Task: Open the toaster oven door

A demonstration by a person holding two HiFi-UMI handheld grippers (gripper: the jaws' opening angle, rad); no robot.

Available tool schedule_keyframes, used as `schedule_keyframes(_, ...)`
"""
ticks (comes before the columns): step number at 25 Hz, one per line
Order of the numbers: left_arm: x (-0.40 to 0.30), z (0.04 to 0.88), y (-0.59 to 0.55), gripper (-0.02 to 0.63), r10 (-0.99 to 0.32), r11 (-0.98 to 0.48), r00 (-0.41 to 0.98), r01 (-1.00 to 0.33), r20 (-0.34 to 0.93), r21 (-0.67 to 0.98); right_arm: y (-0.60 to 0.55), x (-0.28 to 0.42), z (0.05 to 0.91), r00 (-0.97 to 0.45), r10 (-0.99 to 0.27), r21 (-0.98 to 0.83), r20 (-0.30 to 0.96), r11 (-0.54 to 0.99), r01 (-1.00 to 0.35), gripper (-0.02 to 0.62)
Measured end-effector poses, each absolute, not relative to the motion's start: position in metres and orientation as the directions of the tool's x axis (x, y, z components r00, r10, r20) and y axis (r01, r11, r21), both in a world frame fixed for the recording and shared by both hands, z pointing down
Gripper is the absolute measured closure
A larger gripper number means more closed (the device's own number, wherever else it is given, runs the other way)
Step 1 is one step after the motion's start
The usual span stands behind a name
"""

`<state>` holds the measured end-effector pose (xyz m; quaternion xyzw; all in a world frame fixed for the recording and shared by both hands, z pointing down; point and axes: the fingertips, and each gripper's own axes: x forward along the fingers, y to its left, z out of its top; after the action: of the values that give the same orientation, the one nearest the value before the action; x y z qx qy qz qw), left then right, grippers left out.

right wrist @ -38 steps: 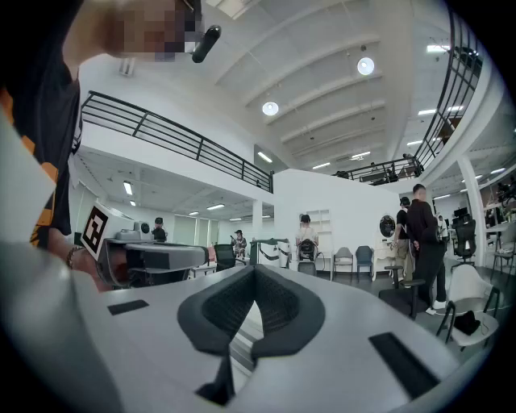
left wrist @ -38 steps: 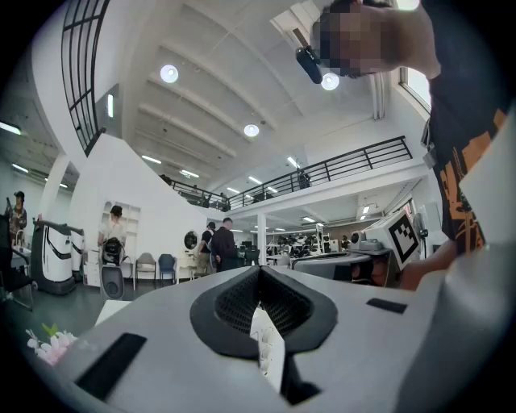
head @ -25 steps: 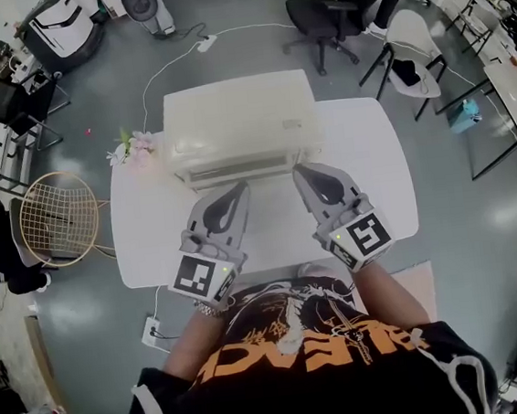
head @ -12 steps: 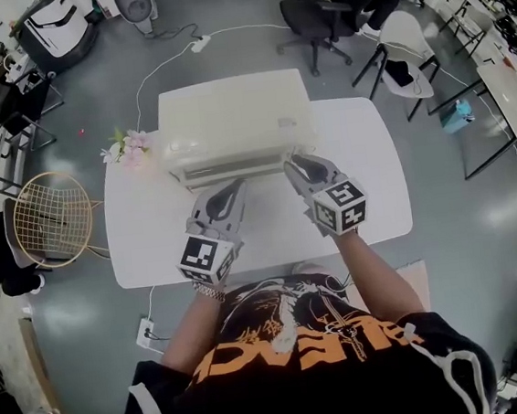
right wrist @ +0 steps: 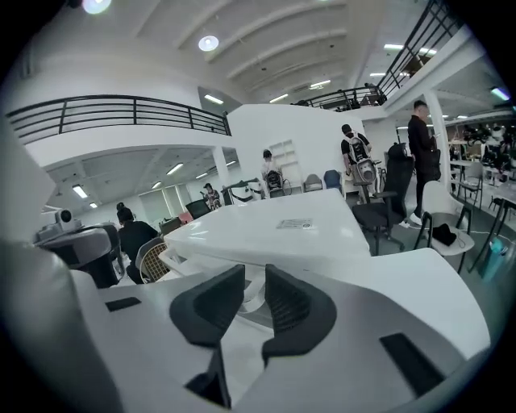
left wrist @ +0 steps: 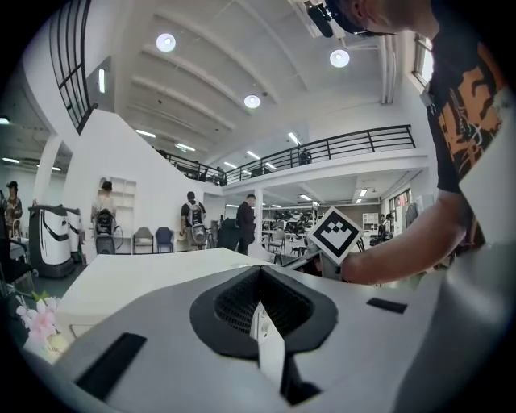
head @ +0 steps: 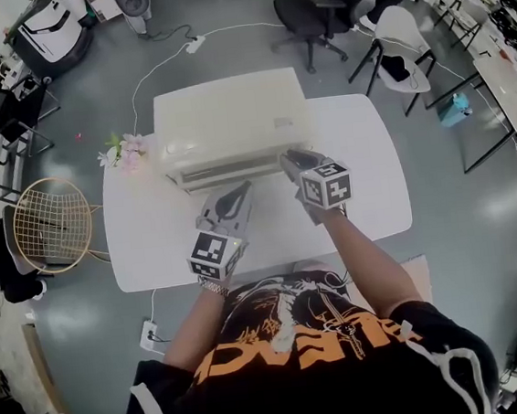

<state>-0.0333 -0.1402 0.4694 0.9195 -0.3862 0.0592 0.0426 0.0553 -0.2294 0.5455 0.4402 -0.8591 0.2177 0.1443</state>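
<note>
White toaster oven (head: 231, 117) sat at the far middle of the white table (head: 362, 145), its front turned toward the person and its door (head: 232, 169) shut. The right gripper (head: 288, 160) was at the right end of that front edge; in the right gripper view its 2 dark pads (right wrist: 294, 302) stood a narrow gap apart, with part of the oven's front (right wrist: 246, 294) showing through the gap just beyond them. Whether the pads touched it could not be told. The left gripper (head: 238, 190) lay lower on the table, just short of the oven's front and pointing at it, and in the left gripper view (left wrist: 260, 278) its pads met with nothing between them. Pink flowers (head: 122, 151) lay at the table's far left corner beside the oven. A round wire chair (head: 51, 223) stood on the grey floor to the left.
</note>
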Motion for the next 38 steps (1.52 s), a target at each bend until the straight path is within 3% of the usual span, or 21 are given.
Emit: schedule_keyframes(38,-0.025,0.484,-0.131,0.586,-0.640,-0.753,0.747,-0.656,0.180,0.043,-0.160,0.051,0.592,-0.599,-0.586,-0.350,0.546,0.490,-0.798,0.517)
